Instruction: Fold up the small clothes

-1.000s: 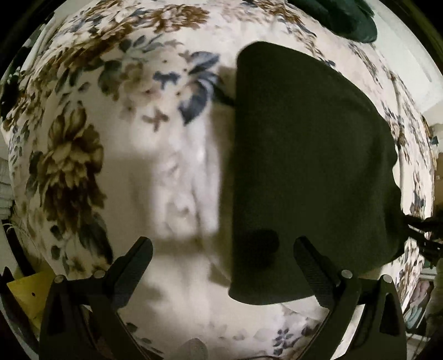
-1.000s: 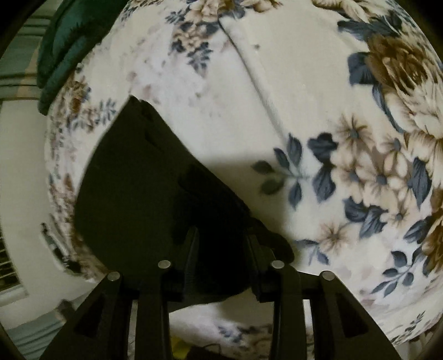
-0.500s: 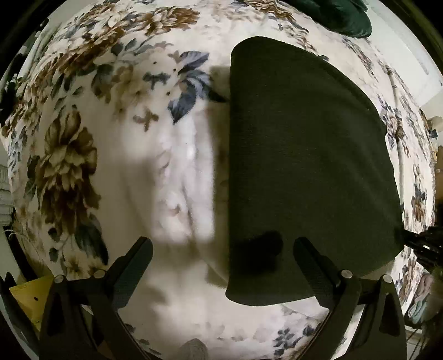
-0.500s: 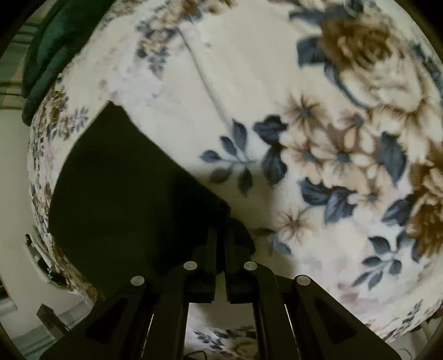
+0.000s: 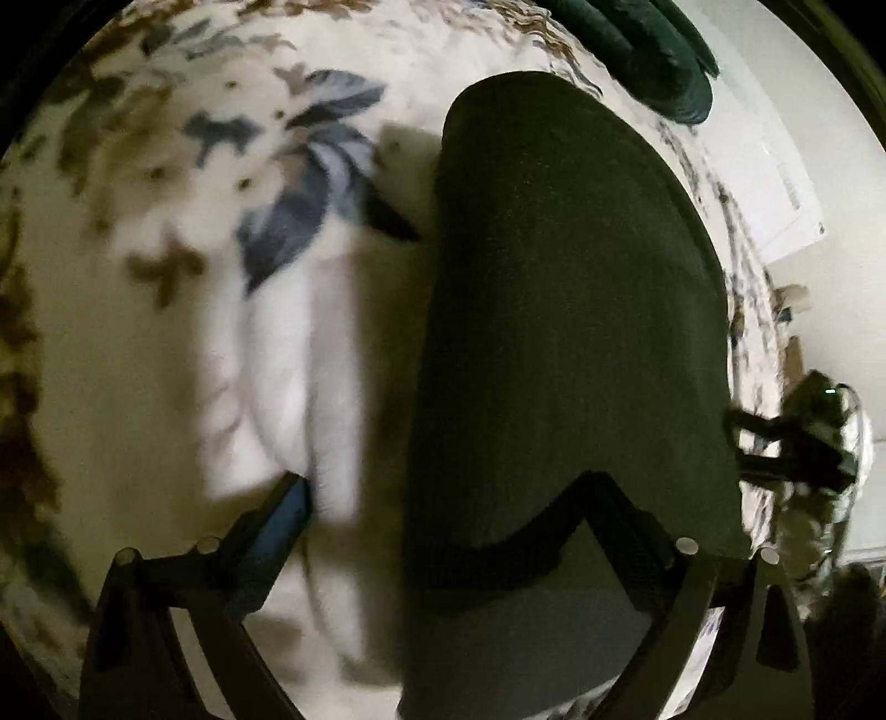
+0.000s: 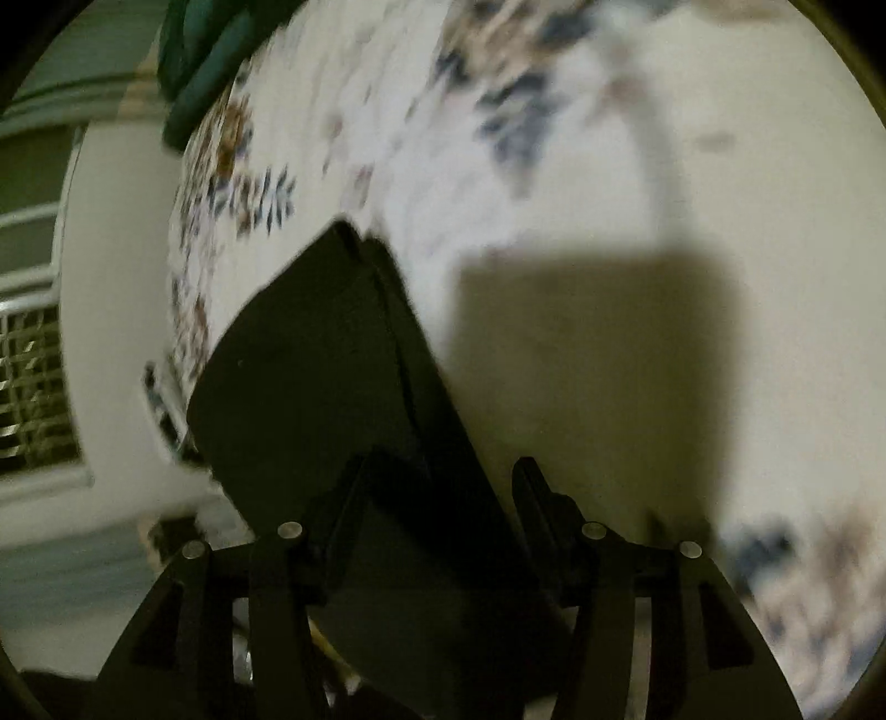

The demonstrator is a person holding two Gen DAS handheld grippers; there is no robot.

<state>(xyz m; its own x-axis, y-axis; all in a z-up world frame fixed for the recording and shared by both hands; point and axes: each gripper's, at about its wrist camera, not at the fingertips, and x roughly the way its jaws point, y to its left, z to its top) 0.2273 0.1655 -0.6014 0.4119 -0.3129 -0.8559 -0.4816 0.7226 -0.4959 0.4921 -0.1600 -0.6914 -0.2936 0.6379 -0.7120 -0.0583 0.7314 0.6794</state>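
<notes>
A dark folded cloth (image 5: 570,343) lies on a floral blanket (image 5: 183,360). In the left wrist view my left gripper (image 5: 443,487) is open, its fingers wide apart, with the cloth's near-left edge between them. The cloth's near edge hangs lifted over the right finger (image 5: 614,515). In the right wrist view the cloth (image 6: 310,376) runs down between the fingers of my right gripper (image 6: 437,476), which stand apart around its near corner. The right gripper also shows at the far right of the left wrist view (image 5: 786,437).
A dark green bundle of fabric (image 5: 648,50) lies at the far edge of the blanket; it also shows in the right wrist view (image 6: 205,61). White walls and a vent grille (image 6: 27,382) lie beyond the bed's edge. A large shadow (image 6: 587,387) falls on the blanket.
The right gripper closed on the cloth's corner half a second ago and now stands open again. Both grippers moved closer to the cloth; its near edge now looks raised. Both views are motion-blurred.
</notes>
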